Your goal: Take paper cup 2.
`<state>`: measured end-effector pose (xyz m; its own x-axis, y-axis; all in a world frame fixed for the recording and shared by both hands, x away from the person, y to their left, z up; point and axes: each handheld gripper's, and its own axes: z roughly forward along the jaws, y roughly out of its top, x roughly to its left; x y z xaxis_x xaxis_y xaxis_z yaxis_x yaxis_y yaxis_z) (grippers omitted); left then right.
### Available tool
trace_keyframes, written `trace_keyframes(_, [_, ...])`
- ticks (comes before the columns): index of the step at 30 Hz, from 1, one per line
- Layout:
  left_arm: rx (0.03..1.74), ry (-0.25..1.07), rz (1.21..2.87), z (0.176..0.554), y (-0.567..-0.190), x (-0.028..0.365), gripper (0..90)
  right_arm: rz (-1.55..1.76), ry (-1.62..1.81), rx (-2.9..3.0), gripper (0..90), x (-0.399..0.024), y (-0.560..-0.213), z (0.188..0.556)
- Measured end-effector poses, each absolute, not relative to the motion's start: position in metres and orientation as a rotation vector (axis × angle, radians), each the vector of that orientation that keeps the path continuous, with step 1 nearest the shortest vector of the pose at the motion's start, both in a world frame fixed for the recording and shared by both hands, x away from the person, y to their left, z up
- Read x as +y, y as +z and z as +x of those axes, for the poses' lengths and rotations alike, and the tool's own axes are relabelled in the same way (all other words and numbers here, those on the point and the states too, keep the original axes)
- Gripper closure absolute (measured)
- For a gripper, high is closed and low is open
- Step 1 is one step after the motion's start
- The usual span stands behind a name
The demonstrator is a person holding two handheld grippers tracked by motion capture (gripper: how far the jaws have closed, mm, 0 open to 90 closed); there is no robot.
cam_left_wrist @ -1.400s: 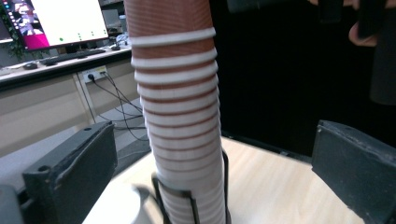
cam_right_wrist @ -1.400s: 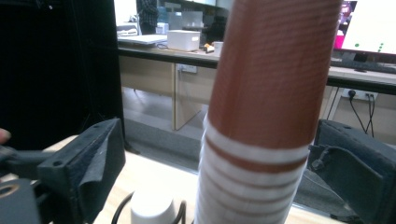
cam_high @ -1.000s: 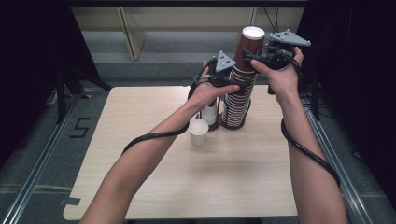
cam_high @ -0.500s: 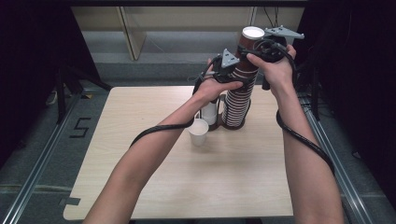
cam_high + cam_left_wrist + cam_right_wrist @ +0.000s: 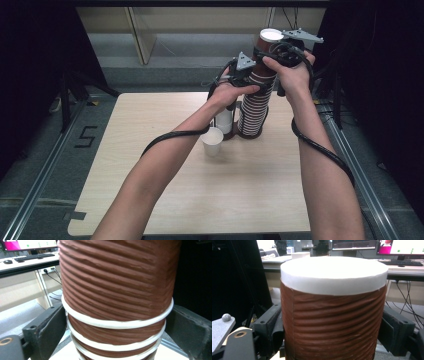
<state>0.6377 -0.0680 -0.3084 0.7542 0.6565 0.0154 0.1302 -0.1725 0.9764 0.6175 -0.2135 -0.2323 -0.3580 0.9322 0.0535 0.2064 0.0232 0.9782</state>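
Observation:
A tall stack of upturned brown ribbed cups (image 5: 254,107) stands at the back of the table (image 5: 150,165). My left gripper (image 5: 251,80) reaches in from the left at the stack's upper part. In the left gripper view (image 5: 117,315) its jaws have just been closing and touch the white rims of the cup stack (image 5: 117,285) on both sides. My right gripper (image 5: 274,50) is at the top cup (image 5: 266,41). In the right gripper view (image 5: 333,312) its jaws have just been closing and lie against the top cup (image 5: 333,315).
A single white cup (image 5: 212,141) stands open side up in front of the stack. A short white cup pile (image 5: 224,120) stands beside the brown stack. Black cables trail from both grippers along the forearms. Floor rails run past the table's sides.
Both hands have stayed nearly where they were at the stack. The right hand has settled a little closer around the top cup.

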Motion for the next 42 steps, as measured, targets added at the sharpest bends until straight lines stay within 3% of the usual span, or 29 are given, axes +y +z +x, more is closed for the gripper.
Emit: trace_keyframes(42, [0.599,0.579,1.744,0.624,-0.303,-0.058,5.9,1.158,1.687,1.304,21.6,-0.234,-0.182,0.590])
